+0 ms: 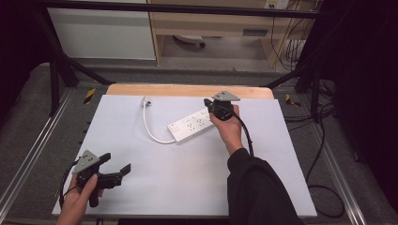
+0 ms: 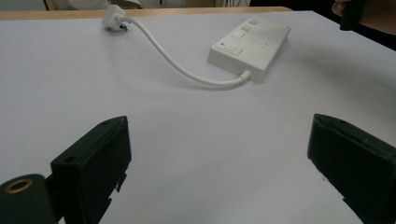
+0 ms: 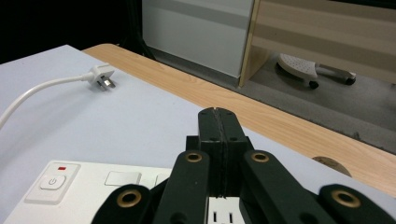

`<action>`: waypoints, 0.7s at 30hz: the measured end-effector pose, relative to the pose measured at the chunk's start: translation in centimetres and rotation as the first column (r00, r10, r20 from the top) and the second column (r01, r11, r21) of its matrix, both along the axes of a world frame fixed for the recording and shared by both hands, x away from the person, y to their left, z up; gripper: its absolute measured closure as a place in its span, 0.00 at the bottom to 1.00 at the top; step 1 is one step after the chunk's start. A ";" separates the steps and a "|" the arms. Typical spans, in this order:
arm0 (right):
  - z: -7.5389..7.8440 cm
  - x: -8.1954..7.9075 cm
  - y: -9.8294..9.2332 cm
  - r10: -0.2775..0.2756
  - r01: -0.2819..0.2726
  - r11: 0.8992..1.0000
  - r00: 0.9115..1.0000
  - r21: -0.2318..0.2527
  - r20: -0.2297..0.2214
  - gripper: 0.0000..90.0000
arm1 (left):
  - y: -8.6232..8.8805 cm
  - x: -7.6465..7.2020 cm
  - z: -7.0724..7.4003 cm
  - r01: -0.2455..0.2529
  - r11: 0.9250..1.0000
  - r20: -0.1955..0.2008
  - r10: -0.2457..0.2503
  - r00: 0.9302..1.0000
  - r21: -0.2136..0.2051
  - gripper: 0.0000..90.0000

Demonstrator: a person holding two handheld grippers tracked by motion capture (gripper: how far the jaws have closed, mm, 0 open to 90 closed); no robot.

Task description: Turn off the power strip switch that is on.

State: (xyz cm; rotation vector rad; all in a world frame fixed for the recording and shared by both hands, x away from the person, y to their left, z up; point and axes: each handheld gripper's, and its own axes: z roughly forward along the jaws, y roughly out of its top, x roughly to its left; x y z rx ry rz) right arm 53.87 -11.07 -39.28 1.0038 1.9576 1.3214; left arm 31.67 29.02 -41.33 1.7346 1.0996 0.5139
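Note:
A white power strip (image 1: pixel 190 124) lies slantwise on the white mat, and its cable (image 1: pixel 151 130) curves to a plug (image 1: pixel 146 101) near the far edge. My right gripper (image 1: pixel 207 102) hovers over the strip's far right end. In the right gripper view its jaws (image 3: pixel 218 122) are pressed together with nothing between them, just above the strip (image 3: pixel 88 184) with its power button (image 3: pixel 52 182). The plug (image 3: pixel 102 77) lies beyond to the left. My left gripper (image 1: pixel 116 163) rests at the mat's near left corner, jaws wide open and empty (image 2: pixel 217 154), and looks toward the strip (image 2: pixel 250 46) and plug (image 2: pixel 113 14).
The white mat (image 1: pixel 155 178) covers a wooden table whose bare strip (image 1: pixel 187 90) runs along the far edge. Beyond it are a grey floor, a cabinet (image 1: pixel 103 33) and a wooden shelf unit (image 1: pixel 211 23). Black frame bars and loose cables (image 1: pixel 319 140) flank the table.

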 end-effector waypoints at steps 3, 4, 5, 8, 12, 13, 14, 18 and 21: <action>-0.3 0.3 0.5 0.002 -0.002 1.000 1.000 -0.008 -0.009 1.00 | 0.0 0.0 0.0 0.002 1.000 0.001 -0.002 1.000 -0.001 0.07; -0.4 0.4 0.7 0.001 -0.001 1.000 1.000 -0.018 -0.014 1.00 | 0.0 0.0 0.0 0.004 1.000 0.002 -0.004 1.000 -0.001 0.07; -0.5 0.6 0.9 -0.001 0.001 1.000 1.000 -0.031 -0.018 1.00 | 0.0 0.0 0.0 0.007 1.000 0.001 -0.007 1.000 0.001 0.07; -1.0 1.1 1.9 -0.001 -0.001 0.998 1.000 -0.056 -0.031 1.00 | -0.1 0.0 0.0 0.008 1.000 0.002 -0.008 1.000 0.003 0.07; -1.2 1.3 2.7 0.008 -0.010 0.999 0.999 -0.051 -0.039 1.00 | 0.0 0.0 0.0 0.009 1.000 0.006 -0.009 1.000 0.000 0.07; -1.2 1.3 2.7 0.008 -0.010 0.999 0.999 -0.051 -0.039 1.00 | 0.0 0.0 0.0 0.011 1.000 0.006 -0.011 1.000 0.000 0.07; -1.4 1.3 3.0 0.012 -0.014 0.998 0.999 -0.056 -0.044 1.00 | 0.0 0.0 0.0 0.012 1.000 0.006 -0.012 1.000 -0.002 0.07; -1.4 1.5 3.3 0.016 -0.018 0.998 0.999 -0.052 -0.050 1.00 | -0.1 -0.1 0.0 0.013 1.000 0.012 -0.013 1.000 0.006 0.07; -1.5 1.5 3.6 0.017 -0.020 0.998 0.998 -0.060 -0.055 1.00 | -0.2 -0.1 0.1 0.013 1.000 0.014 -0.013 1.000 0.006 0.07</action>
